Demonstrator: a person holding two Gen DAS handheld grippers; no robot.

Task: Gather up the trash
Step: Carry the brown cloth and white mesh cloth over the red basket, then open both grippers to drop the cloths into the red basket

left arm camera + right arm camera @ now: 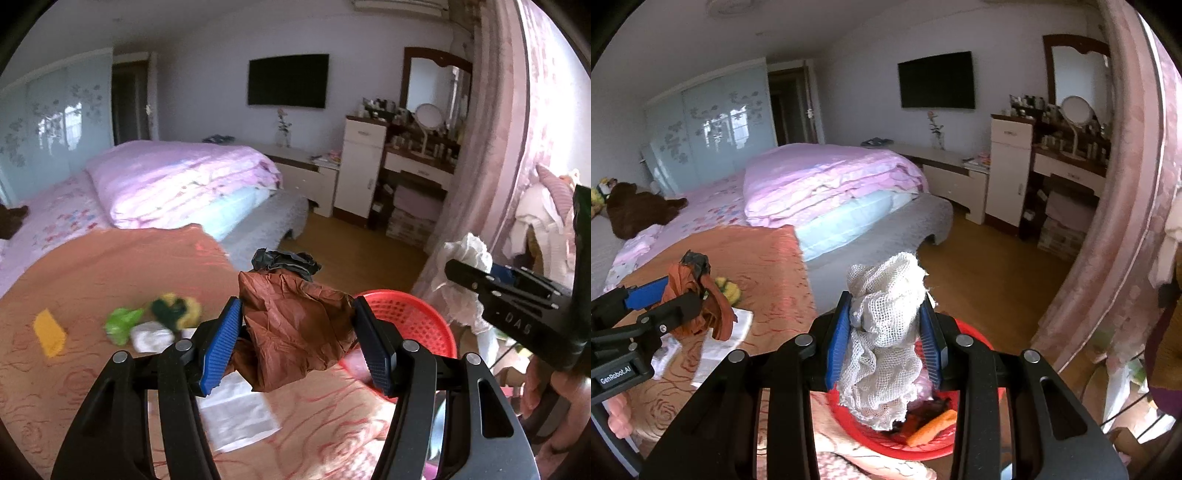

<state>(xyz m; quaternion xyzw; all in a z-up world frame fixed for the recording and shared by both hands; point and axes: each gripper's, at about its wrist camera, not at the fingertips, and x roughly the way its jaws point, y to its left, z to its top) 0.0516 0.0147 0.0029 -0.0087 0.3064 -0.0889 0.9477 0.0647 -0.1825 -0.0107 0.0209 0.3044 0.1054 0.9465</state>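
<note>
My left gripper (297,347) is shut on a crumpled brown wrapper (295,332) with a dark scrap (284,260) on top, held above the orange bedspread (92,273) just left of the red basket (410,314). My right gripper (884,339) is shut on a white mesh cloth (886,332), held over the red basket (886,439), which holds an orange strip (932,426) and dark scraps. The right gripper also shows in the left wrist view (476,280) with the cloth (463,269). The left gripper shows in the right wrist view (679,295).
More litter lies on the bedspread: a yellow piece (50,332), a green wad (120,323), a yellow-green item (175,308), a white wad (151,336) and white paper (236,417). A pink quilt (177,181) lies behind. A curtain (1108,221) hangs at the right.
</note>
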